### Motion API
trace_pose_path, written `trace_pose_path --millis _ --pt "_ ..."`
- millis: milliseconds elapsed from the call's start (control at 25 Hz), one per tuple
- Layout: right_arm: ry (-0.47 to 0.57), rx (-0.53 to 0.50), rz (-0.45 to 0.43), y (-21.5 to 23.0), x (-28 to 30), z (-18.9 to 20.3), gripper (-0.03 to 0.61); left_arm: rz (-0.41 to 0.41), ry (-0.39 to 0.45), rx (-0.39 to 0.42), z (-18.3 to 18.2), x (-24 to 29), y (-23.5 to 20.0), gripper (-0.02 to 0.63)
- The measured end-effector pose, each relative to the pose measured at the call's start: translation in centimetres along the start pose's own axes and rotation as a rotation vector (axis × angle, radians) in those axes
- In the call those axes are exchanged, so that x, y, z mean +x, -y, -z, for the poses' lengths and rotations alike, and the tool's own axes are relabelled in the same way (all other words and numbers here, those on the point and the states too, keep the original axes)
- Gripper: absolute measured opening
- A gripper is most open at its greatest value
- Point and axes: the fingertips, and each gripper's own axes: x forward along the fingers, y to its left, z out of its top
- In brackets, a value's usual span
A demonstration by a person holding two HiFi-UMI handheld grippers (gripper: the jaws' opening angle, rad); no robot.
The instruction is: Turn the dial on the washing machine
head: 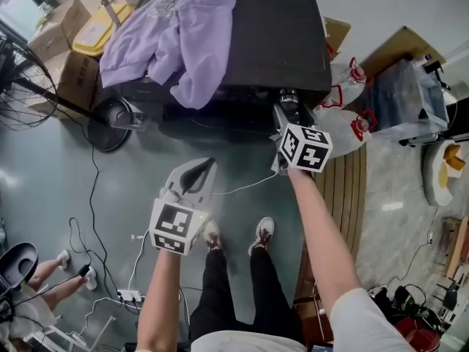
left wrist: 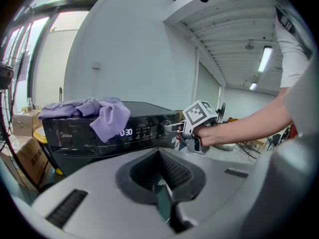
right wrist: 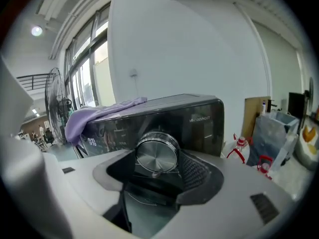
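A black washing machine (head: 286,28) stands ahead with a purple garment (head: 176,35) draped over its top and front left. Its display (left wrist: 126,132) reads 0:30. The silver dial (right wrist: 157,152) sits on the front panel, between my right gripper's jaws. My right gripper (head: 286,103) is pressed up to the panel and shut on the dial; from the side it is my right gripper (left wrist: 172,128) reaching the panel at arm's length. My left gripper (head: 209,166) hangs lower, back from the machine, shut and holding nothing.
Cardboard boxes (head: 66,42) and a standing fan (head: 22,79) are left of the machine. Plastic bags (head: 407,97) and bottles (head: 352,123) lie to its right, beside a wooden board (head: 344,196) on the floor. Cables and a power strip (head: 128,295) trail at lower left near another person's legs (head: 51,270).
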Motion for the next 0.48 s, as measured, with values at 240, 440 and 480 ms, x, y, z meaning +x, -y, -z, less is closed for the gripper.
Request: trace_pose_path --millis 240,440,480 --pt "0.002 0.144 -0.054 0.16 -0.01 0.0 0.282 0.001 0.001 -0.006 -0.25 0.32 0.06 0.014" --pt "0.006 0.325 -0.12 0.32 0.07 0.12 0.282 -0.001 0.004 -0.002 -0.76 0.45 -0.14 0.014" --pt "0.001 0.37 -0.133 0.35 0.06 0.19 0.282 -0.001 0.005 -0.001 -0.87 0.46 -0.2 0.014"
